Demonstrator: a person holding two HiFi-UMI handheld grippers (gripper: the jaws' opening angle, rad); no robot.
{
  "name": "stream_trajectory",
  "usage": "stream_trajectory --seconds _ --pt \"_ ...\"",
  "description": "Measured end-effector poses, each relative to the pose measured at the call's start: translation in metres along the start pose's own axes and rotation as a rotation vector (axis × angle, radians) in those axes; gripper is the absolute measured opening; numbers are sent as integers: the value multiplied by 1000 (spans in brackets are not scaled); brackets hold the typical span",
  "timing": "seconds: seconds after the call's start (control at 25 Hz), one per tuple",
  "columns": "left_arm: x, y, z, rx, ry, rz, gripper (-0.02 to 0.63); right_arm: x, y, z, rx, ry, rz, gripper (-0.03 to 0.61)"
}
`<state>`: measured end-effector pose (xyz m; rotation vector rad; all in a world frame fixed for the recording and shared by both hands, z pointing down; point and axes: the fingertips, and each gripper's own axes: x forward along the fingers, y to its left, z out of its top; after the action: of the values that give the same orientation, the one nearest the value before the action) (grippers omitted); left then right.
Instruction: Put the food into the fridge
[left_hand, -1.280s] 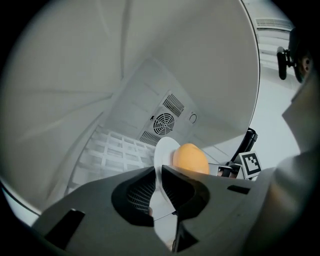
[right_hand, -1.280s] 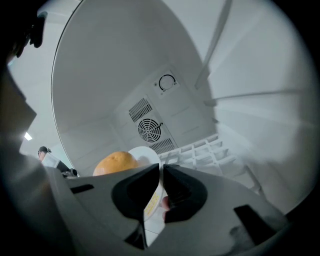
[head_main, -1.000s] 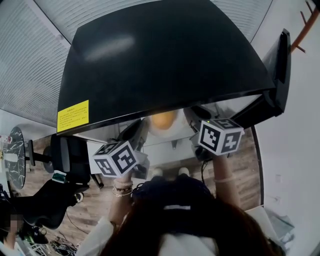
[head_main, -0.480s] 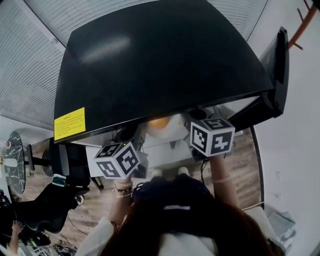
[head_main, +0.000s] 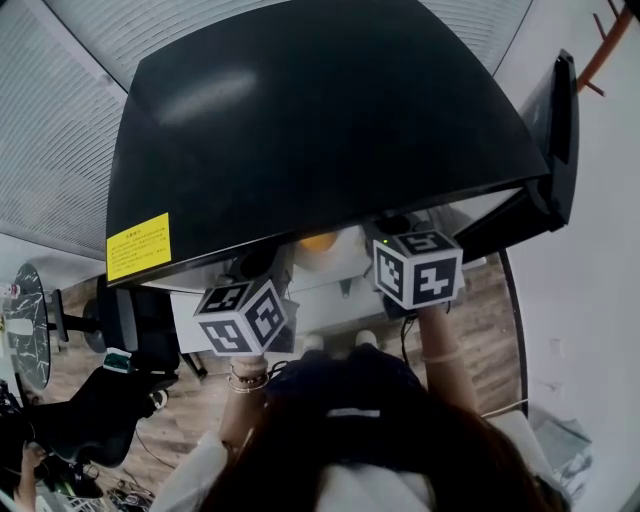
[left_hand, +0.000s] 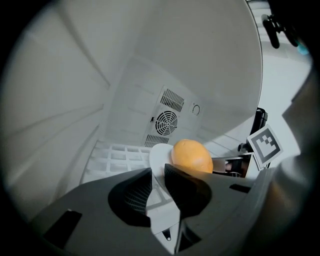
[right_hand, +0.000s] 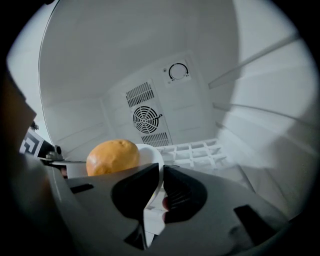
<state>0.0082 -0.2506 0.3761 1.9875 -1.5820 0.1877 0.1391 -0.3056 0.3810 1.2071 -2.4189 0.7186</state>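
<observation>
Inside the fridge (head_main: 320, 120): a white plate (left_hand: 159, 156) carries a round orange-yellow food item (left_hand: 192, 155) over the white wire shelf (left_hand: 115, 155), in front of the fan grille (left_hand: 166, 121) on the back wall.
Plate contact: whether it rests on the shelf cannot be told.
Left gripper (left_hand: 157, 172): its jaws have just been opening and stand clearly apart; the plate's rim lies between them, close to one jaw, unpinched.
Right gripper (right_hand: 162, 170): its jaws are narrow and have just eased open a little; the plate's opposite rim is pinched between them.
Food position: on the plate, between the two grippers.
Fridge exterior: black top with a yellow label (head_main: 138, 245); the door (head_main: 560, 130) stands open at the head view's right.
</observation>
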Motion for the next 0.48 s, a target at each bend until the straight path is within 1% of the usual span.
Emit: stream_trajectory --seconds 0.08,0.2,0.28,0.48 --pt "0 0 -1 17 10 11 82 1 0 -1 -8 7 -4 31" --pt "1 2 -4 20 26 26 83 2 1 -2 -27 13 -14 31" --pt "1 4 -7 43 39 45 90 4 2 -4 -43 16 -24 31" --pt "0 6 -11 79 35 66 92 4 3 -4 -60 -2 -31 31"
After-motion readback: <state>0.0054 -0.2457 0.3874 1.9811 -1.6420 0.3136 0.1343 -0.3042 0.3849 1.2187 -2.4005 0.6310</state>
